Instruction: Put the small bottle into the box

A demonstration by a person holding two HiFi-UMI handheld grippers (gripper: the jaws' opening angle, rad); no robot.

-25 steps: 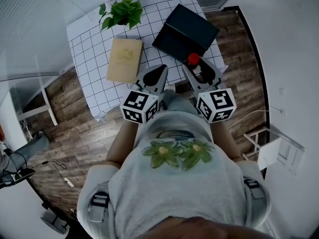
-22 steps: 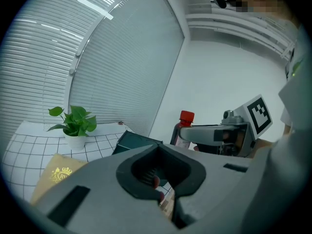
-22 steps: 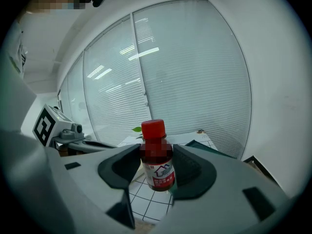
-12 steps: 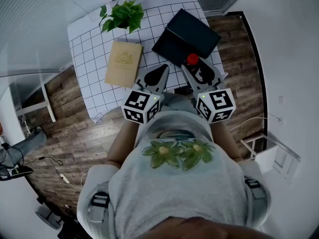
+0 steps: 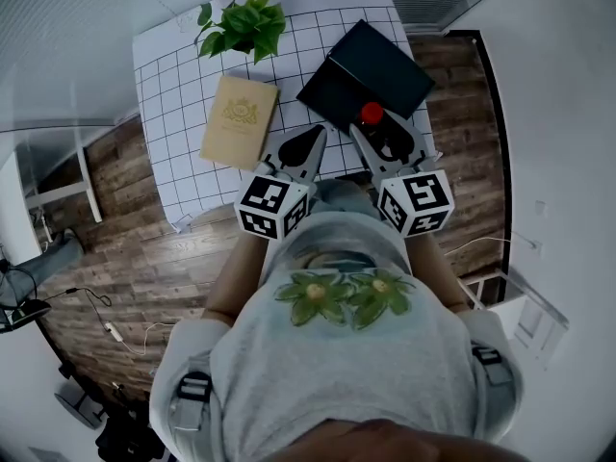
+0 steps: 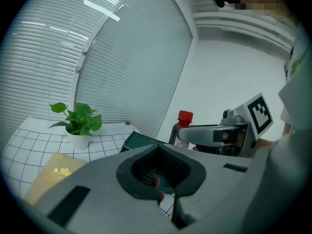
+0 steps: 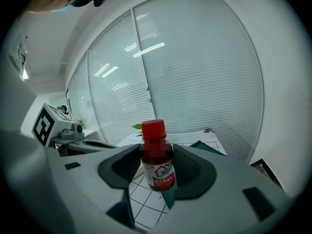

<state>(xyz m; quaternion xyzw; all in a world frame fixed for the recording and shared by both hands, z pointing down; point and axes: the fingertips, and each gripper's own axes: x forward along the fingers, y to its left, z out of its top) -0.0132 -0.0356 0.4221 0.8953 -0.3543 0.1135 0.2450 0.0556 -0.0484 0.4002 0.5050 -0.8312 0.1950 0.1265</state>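
Two grippers, one small bottle, one box, one book and one potted plant; the right gripper (image 7: 157, 173) has its jaws clamped on the small bottle (image 7: 157, 156), which stands upright between the dark pads, red cap uppermost and label facing the camera; in the head view the cap sits over the near edge of the box (image 5: 380, 54), a dark flat box lying at the right side of the table (image 5: 173, 85) with its white grid cloth; how high the bottle hangs above it cannot be told; the left gripper (image 6: 161, 174) has its jaws drawn together with nothing between them, and it points at the table just beside the right one, near the box's near-left corner; the tan book (image 5: 239, 121) lies left of the box and apart from it; the potted plant (image 5: 245, 25) stands at the far edge; the person's shirt hides the near edge of the table.
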